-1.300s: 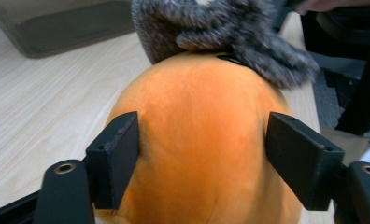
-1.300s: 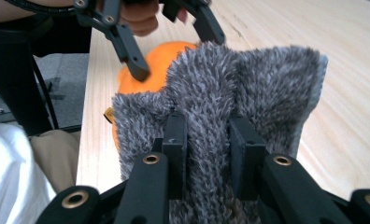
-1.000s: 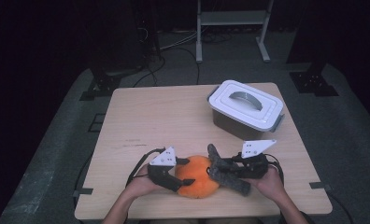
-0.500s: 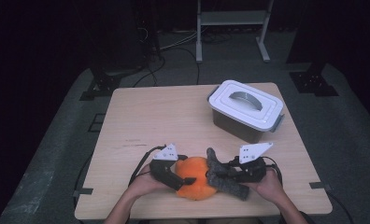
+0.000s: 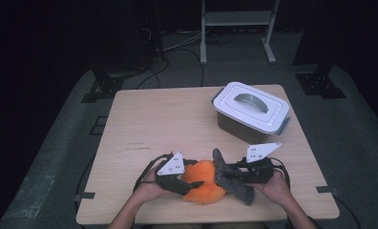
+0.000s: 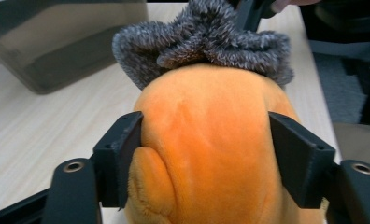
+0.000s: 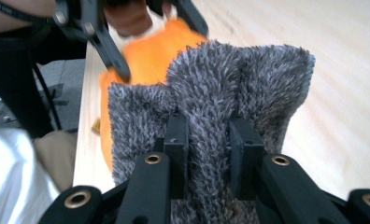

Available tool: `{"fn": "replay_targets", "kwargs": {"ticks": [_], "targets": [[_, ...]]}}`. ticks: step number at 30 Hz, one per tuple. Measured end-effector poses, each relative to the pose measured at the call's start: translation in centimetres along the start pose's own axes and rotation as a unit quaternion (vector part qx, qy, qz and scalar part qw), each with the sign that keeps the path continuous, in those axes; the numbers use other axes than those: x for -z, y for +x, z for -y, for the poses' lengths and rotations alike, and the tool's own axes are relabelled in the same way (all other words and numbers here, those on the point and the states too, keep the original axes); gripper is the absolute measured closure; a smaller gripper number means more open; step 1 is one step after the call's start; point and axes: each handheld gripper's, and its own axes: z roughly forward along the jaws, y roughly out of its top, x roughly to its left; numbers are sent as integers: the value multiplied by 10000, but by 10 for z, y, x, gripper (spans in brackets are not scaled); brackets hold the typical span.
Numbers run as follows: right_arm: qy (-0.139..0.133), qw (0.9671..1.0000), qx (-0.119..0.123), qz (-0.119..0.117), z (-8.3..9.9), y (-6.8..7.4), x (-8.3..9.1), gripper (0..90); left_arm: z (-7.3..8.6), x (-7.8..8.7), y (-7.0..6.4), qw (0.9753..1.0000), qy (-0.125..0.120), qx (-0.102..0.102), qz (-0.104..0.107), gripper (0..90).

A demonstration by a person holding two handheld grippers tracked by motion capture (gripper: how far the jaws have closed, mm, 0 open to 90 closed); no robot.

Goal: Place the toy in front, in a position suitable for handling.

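Observation:
A round orange plush toy [image 5: 204,188] lies near the table's front edge, with a grey fuzzy piece [image 5: 231,180] against its right side. I cannot tell whether the two are joined. My left gripper [image 5: 189,184] is shut on the orange plush [image 6: 206,140], one jaw on each flank [image 6: 206,156]. From the right, my right gripper [image 5: 229,174] pinches a fold of the grey fuzzy piece [image 7: 206,93] between its jaws [image 7: 206,140]. In the right gripper view the orange plush [image 7: 148,53] shows behind the grey piece, with the left gripper [image 7: 122,44] on it.
A grey plastic box with a white handled lid [image 5: 251,110] stands shut at the table's back right, also seen as the box [image 6: 52,44] beyond the plush. The wooden table [image 5: 163,124] is bare at left and middle. Cables and a rack stand on the floor behind.
Both grippers keep their hold. The hands and the plush have shifted only slightly, a little toward the near edge of the table.

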Motion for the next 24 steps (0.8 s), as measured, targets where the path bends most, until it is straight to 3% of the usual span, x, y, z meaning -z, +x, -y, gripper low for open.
{"fn": "replay_targets", "kwargs": {"ticks": [3,6,9,11,12,14,16,18,20,21,24], "targets": [[119,9999,-53,2,6,0,3,714,1,3,1,9998,36,108,145,223],[120,9998,145,-60,3,7,1,715,0,2,4,9993,130,329,122,84],[102,9993,284,-197,1,11,-2,715,4,-1,9,9971,273,643,296,57],[88,9993,291,-239,1,12,-2,714,7,-3,10,9964,264,722,360,76],[93,9993,275,-234,1,11,-2,714,7,-2,9,9971,261,651,293,152],[90,9995,243,-179,-1,10,-1,716,3,1,4,9995,148,273,-29,285],[39,9996,280,6,-6,10,2,721,-1,3,0,9991,-65,85,-409,342],[-171,9993,299,162,-10,8,7,723,-4,3,-1,9978,-210,-2,-625,347],[-486,9982,264,230,-16,6,13,723,-4,2,0,9973,-325,-36,-650,344],[-517,9980,266,258,-17,6,13,723,-4,-1,-1,9977,-311,-27,-600,337],[-266,9988,273,310,-14,5,6,719,1,-6,-2,9987,-64,-147,-485,284]]}}
